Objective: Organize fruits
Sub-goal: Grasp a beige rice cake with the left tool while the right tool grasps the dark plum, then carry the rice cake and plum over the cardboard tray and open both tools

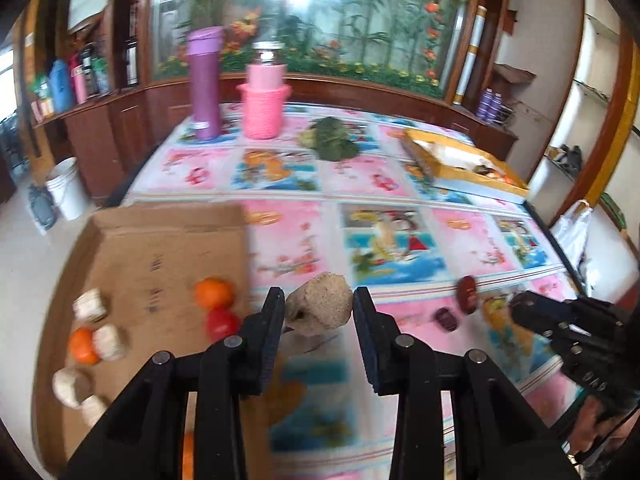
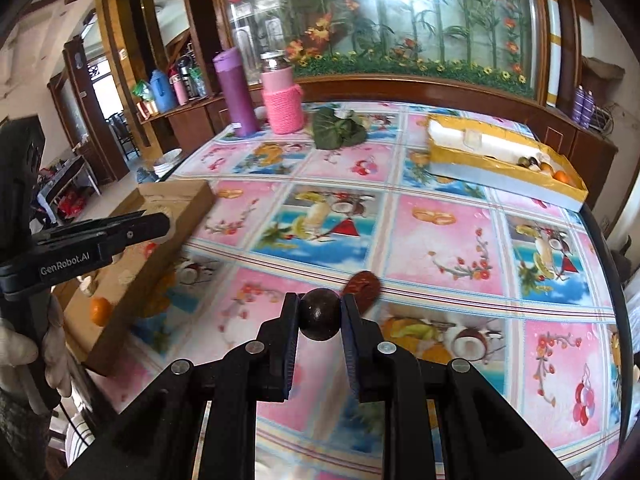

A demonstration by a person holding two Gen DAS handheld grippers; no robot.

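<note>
Over the patterned worktop (image 2: 440, 240), your left gripper (image 1: 319, 310) clamps a tan lump (image 1: 320, 306); your right gripper (image 2: 320, 314) pinches a dark round fruit (image 2: 319, 314).

Dark round fruit (image 2: 319, 317) between tool (image 2: 319, 312) pads

Tan speckled fruit (image 1: 320, 306) between black left gripper (image 1: 319, 312) fingers; dark brown ball fruit (image 2: 319, 314) in black right gripper (image 2: 319, 320); pink-blue cartoon tablecloth (image 2: 440, 240) underneath.

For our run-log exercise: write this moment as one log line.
left tool: shut on tan lump | right tool: shut on dark round fruit | cardboard box: oranges inside
</note>
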